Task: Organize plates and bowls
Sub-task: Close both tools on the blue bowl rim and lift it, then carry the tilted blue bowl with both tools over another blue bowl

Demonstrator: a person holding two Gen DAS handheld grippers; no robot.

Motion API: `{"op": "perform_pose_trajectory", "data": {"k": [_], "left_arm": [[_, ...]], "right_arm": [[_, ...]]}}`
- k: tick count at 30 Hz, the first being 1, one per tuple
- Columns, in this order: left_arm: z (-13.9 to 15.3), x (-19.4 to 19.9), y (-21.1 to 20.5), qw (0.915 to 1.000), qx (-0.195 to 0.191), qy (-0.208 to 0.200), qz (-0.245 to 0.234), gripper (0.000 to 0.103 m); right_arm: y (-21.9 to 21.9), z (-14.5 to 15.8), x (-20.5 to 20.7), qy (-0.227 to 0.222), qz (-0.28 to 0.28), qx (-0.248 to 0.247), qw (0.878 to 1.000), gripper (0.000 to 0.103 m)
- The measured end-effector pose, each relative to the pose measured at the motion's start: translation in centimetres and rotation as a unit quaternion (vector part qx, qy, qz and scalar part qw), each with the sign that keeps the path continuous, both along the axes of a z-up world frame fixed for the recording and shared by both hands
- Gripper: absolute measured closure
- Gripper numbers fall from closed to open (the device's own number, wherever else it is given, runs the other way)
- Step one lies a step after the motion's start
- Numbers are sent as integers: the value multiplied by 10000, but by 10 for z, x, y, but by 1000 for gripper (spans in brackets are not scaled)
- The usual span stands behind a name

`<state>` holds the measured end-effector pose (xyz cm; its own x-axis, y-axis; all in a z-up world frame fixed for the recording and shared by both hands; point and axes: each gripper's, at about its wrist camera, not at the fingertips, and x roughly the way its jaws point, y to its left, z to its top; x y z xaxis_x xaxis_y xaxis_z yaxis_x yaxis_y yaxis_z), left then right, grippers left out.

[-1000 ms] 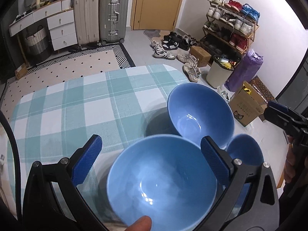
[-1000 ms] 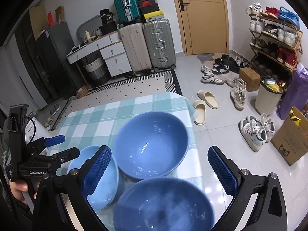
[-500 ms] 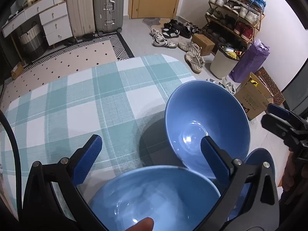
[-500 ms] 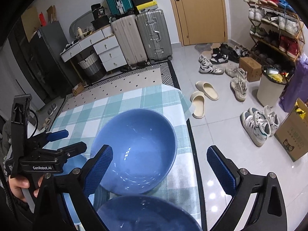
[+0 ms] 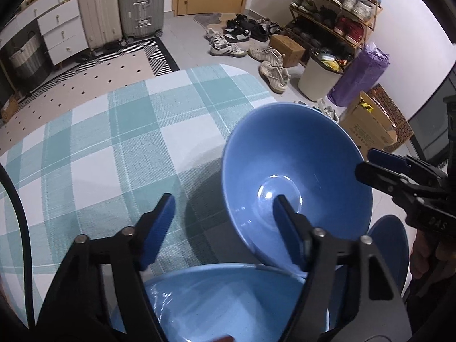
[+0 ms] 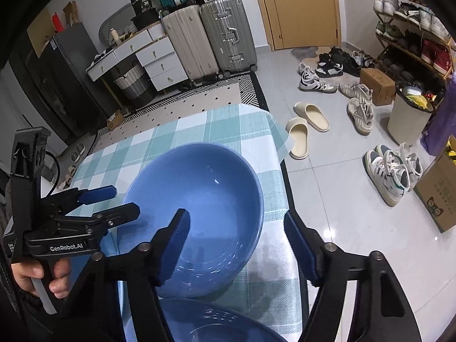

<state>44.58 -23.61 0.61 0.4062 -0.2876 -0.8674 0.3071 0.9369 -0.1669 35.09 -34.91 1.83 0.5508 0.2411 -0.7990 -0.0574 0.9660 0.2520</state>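
While both sets of jaws have just been closing, left gripper [image 5: 225, 225] and right gripper [image 6: 239, 242] straddle opposite rims of tilted big bowl [image 6: 196, 208], pads not visibly touching; table edge [image 6: 282, 171] just beside it.

Nearest bowl [image 5: 228, 299] cut off below
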Motion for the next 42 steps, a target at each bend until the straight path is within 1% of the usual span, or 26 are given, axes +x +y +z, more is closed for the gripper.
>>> {"op": "perform_pose_trajectory", "data": {"k": [1,3,5,6,8,9,10,11,13,14,17,20,23,35,42], "left_arm": [[-1,0,-1,10000,2,6,-28,41],[-4,1,-2,10000,-1,72,-25,45],[-7,1,-2,9999,-9,152,-35,56],[-8,2,-2,9998,-1,185,-33,58],[-11,2,-2,9997,-7,237,-34,66],[-12,2,-2,9997,-17,256,-42,67],[-13,2,-3,9996,-23,280,-51,70],[-14,2,-3,9995,-28,302,-58,74],[-16,2,-4,9994,-74,342,-78,78],[-16,2,-4,9993,-97,349,-92,80],[-15,1,-8,9993,-101,327,-147,88],[-11,0,-8,9995,-123,272,-88,90],[-8,0,-6,9995,-189,241,-45,91],[12,-5,-6,9997,-243,-1,45,91],[31,-11,-5,9992,-369,-144,58,91]], "right_arm": [[1,-2,0,15,37,5,10000,41],[3,-4,0,23,59,-46,10000,47],[4,-7,0,45,95,-35,9999,52],[4,-9,0,71,86,-35,9999,57],[4,-11,0,92,68,-73,9999,65],[3,-11,0,100,59,-88,9999,66],[3,-12,0,118,61,-98,9999,67],[3,-13,1,127,56,-128,9998,70],[2,-15,1,174,32,-150,9997,75],[1,-17,1,211,21,-164,9996,79],[0,-20,1,240,6,-169,9996,85],[0,-20,-1,213,26,-194,9996,86],[-1,-19,-3,128,1,-246,9996,89],[-2,-9,-4,-49,-40,-208,9998,89],[-2,8,-6,-246,-97,-225,9994,89]]}}
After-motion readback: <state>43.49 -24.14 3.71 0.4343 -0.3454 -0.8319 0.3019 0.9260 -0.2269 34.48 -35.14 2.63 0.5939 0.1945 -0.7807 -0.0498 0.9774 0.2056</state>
